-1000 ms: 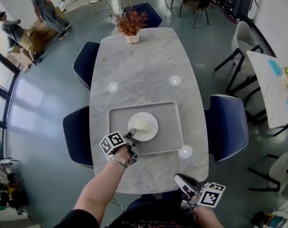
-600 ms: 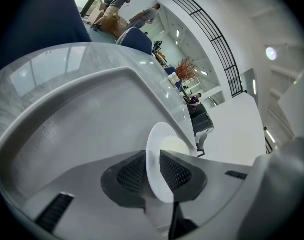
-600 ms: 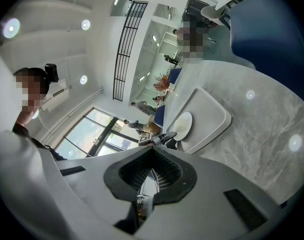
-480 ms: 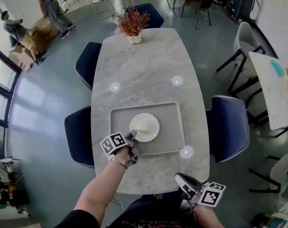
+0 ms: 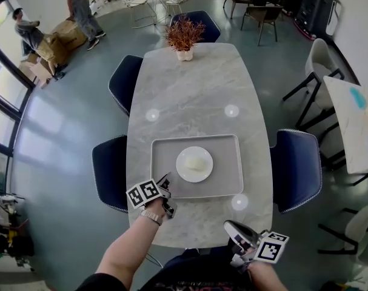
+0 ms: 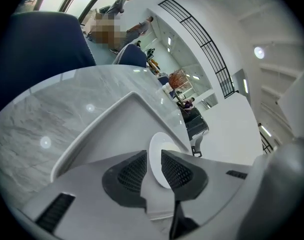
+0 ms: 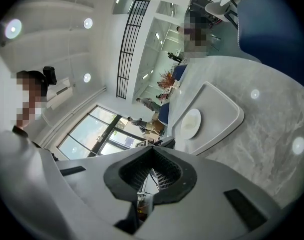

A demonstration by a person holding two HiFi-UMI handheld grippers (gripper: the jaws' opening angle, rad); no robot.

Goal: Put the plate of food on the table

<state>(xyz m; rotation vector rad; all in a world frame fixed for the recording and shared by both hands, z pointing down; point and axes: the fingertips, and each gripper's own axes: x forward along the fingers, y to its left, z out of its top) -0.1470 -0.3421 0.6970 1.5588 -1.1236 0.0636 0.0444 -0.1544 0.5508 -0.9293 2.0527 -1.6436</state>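
Plate (image 5: 194, 164) with food sits mid-tray (image 5: 226, 183). Left gripper (image 5: 164, 184) at tray's near-left corner, jaws slightly apart, gripping nothing. Right gripper (image 5: 233, 230) well short of tray, jaws together, empty.

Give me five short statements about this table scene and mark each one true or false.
1. The plate sits on the tray. True.
2. The right gripper grips the tray's edge. False: it is by the near edge of the table, jaws together on nothing.
3. A potted plant stands at the table's far end. True.
4. The left gripper is clamped on the plate. False: its jaws are slightly apart, and it is by the tray's near left corner, short of the plate.
5. The plate is empty. False: pale food lies on it.
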